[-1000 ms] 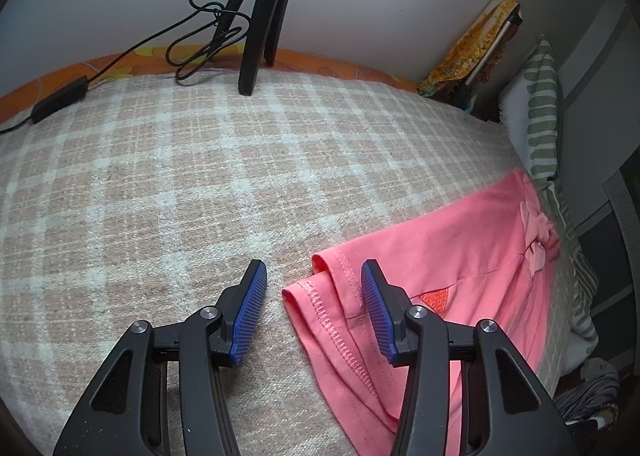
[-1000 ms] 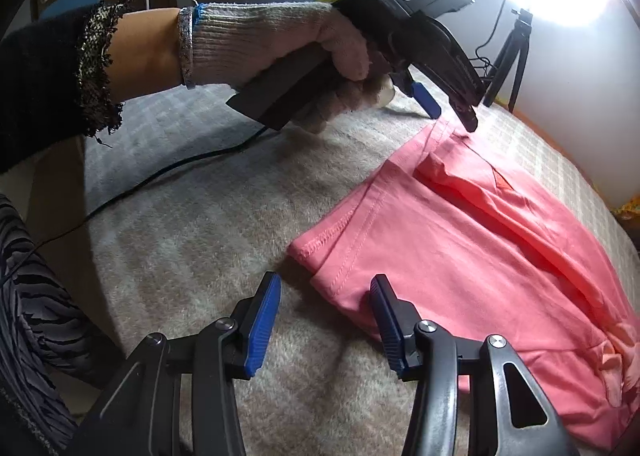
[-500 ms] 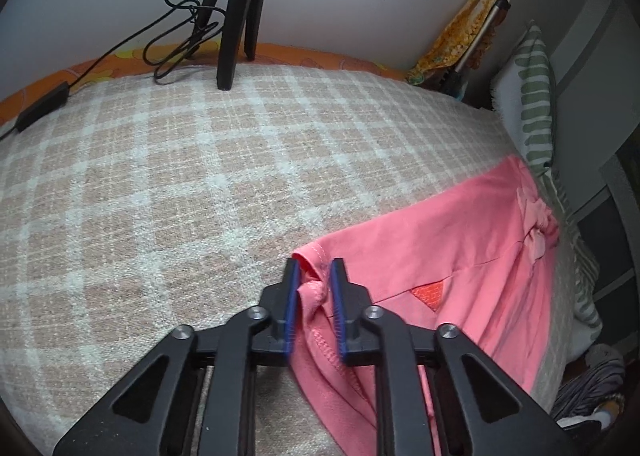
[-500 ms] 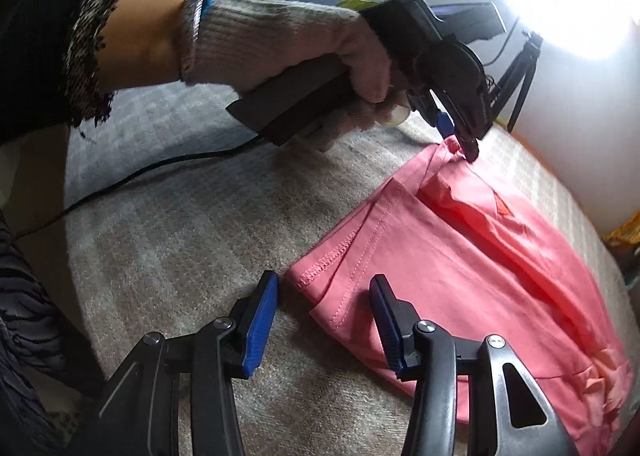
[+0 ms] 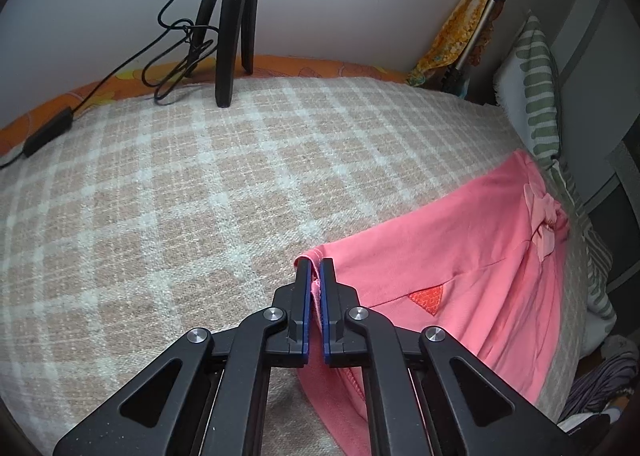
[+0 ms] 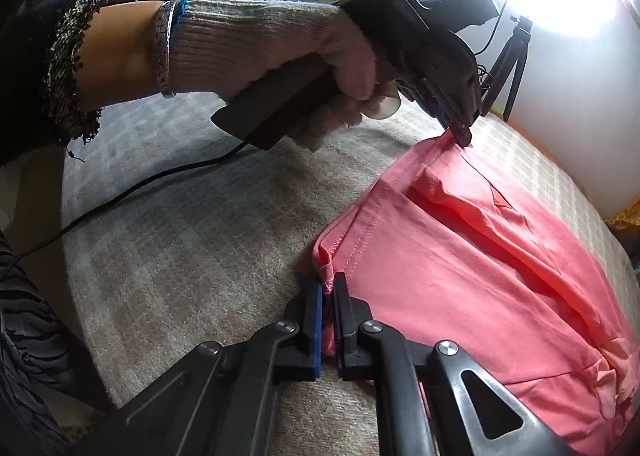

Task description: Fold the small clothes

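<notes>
A checked blanket (image 5: 200, 196) fills most of both views, and on it lies a pink garment (image 5: 472, 256), spread flat over the right side of the left wrist view and the lower right of the right wrist view. A small pink bow (image 5: 542, 220) sits at its far end, toward the right edge of the frame.

The step in hand is the grasp before the first fold, and both near corners look taken. The left gripper (image 5: 316, 276), at bottom centre of its own view, has just been closing and is now clenched on the hem corner, with pink cloth pinched between its blue pads. The right gripper (image 6: 328, 296), at bottom centre of its view, has just been closing too and now pinches the other hem corner, bunching the cloth upward.

Next, I judge, both corners must rise together and travel toward the bow end, kept level so the hem stays taut and the fold lands square.

In the upper half of the right wrist view, a gloved hand (image 6: 280, 52) with its wrist nearly level grips the left gripper's handle, and the tool slopes down to the right onto the cloth.
</notes>
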### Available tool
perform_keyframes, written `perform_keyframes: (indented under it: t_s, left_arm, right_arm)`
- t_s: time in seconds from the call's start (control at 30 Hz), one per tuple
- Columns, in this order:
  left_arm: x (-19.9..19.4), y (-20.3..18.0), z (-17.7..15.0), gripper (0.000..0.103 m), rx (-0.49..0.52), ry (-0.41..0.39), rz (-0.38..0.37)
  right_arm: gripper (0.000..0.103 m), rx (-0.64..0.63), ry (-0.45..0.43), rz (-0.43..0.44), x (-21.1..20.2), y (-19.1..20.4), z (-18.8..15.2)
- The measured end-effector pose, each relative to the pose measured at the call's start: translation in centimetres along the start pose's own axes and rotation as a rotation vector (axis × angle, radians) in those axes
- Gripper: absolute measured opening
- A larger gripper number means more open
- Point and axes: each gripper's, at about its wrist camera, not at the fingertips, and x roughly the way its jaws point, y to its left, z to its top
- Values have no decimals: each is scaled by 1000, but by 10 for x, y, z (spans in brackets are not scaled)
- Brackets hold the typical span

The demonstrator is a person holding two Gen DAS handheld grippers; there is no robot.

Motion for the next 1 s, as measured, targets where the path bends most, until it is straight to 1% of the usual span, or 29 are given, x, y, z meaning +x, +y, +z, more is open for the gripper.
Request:
perform_keyframes:
  t_s: [0.07,0.17,0.2,0.23,0.3,0.33,0.37,0.43,0.5,0.57,0.6,0.63,0.7,0.73,0.87,0.93,1.0]
  left_arm:
    - [0,0,-1,2,10,2,6]
    - [-3,5,1,5,-17,4,-6]
    - [-4,7,1,11,-22,3,5]
    - [-5,9,1,19,-27,-3,16]
    - [-7,15,2,30,-50,-6,10]
    - [-6,15,2,33,-55,1,-5]
    - [-3,15,3,35,-51,25,-11]
    - [2,12,1,36,-17,46,9]
    - [2,8,0,36,10,45,19]
    - [2,8,-1,36,15,41,16]
    - [2,8,-1,34,17,39,17]
    - [1,7,-1,24,21,37,22]
    - [1,9,-2,11,19,36,30]
    - [1,12,-3,8,8,36,26]
    - [0,16,-4,5,-3,32,22]
    - [1,16,-5,3,-5,29,22]
    - [2,15,-5,3,-9,27,20]
  right_arm:
    - [2,3,-1,2,1,-1,-1]
    - [2,6,-3,6,0,-2,-1]
    - [3,6,-4,13,-2,-2,-1]
    - [4,8,-2,22,-2,-8,-3]
    - [16,20,-1,56,-4,-10,-4]
    - [22,26,-9,76,-7,-12,-5]
    - [31,27,-19,98,-12,-13,-6]
    - [33,10,-41,115,-21,-13,-10]
    - [34,-18,-51,109,-27,-13,-15]
    - [34,-25,-49,99,-31,-12,-17]
    - [34,-25,-47,97,-31,-12,-19]
    - [34,-24,-43,91,-29,-10,-21]
    - [34,-29,-33,84,-25,-12,-22]
    - [34,-30,-31,79,-24,-13,-22]
    - [34,-32,-34,66,-16,-12,-19]
    - [34,-46,-25,39,-10,-10,-18]
    - [33,-54,-33,30,-7,-8,-15]
